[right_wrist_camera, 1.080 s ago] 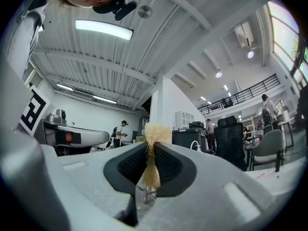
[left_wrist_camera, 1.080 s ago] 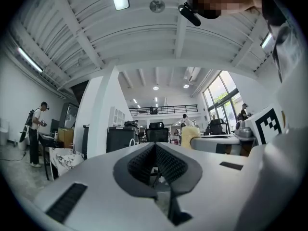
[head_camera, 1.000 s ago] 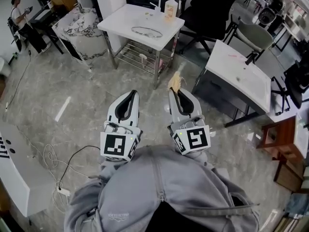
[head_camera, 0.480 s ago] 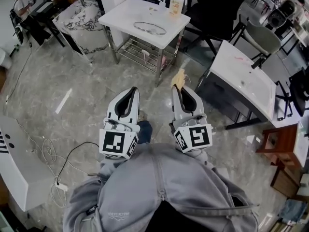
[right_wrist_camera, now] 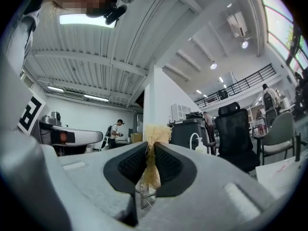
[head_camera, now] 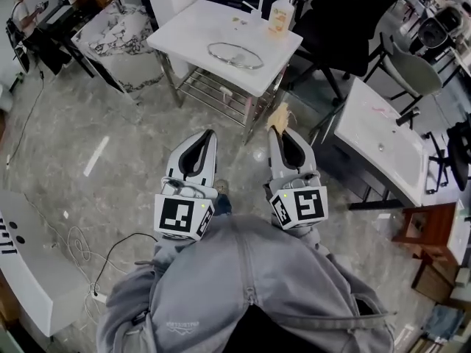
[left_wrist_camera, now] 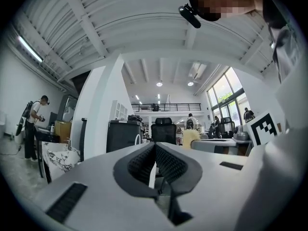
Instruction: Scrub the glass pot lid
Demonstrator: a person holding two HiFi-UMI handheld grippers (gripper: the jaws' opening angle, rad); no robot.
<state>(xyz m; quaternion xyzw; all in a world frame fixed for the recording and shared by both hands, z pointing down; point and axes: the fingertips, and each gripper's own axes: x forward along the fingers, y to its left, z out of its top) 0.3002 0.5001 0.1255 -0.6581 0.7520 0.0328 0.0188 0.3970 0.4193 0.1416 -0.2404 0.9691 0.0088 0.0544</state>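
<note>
Closest to us, over our grey sweatshirt [head_camera: 243, 285], we hold the left tongs [head_camera: 210, 135] clenched on nothing. The right tongs [head_camera: 275, 129] grip a tuft of pale yellow fibrous scrubber [head_camera: 278, 115] that sticks out past their tips, and both point ahead above the grey stone floor [head_camera: 110, 123]. Farther on stands a white tabletop [head_camera: 188, 31] with the glass pot lid [head_camera: 235, 55] lying flat near its middle, well apart from both tongs, and a soap pump bottle [head_camera: 280, 15] at its far edge.
</note>
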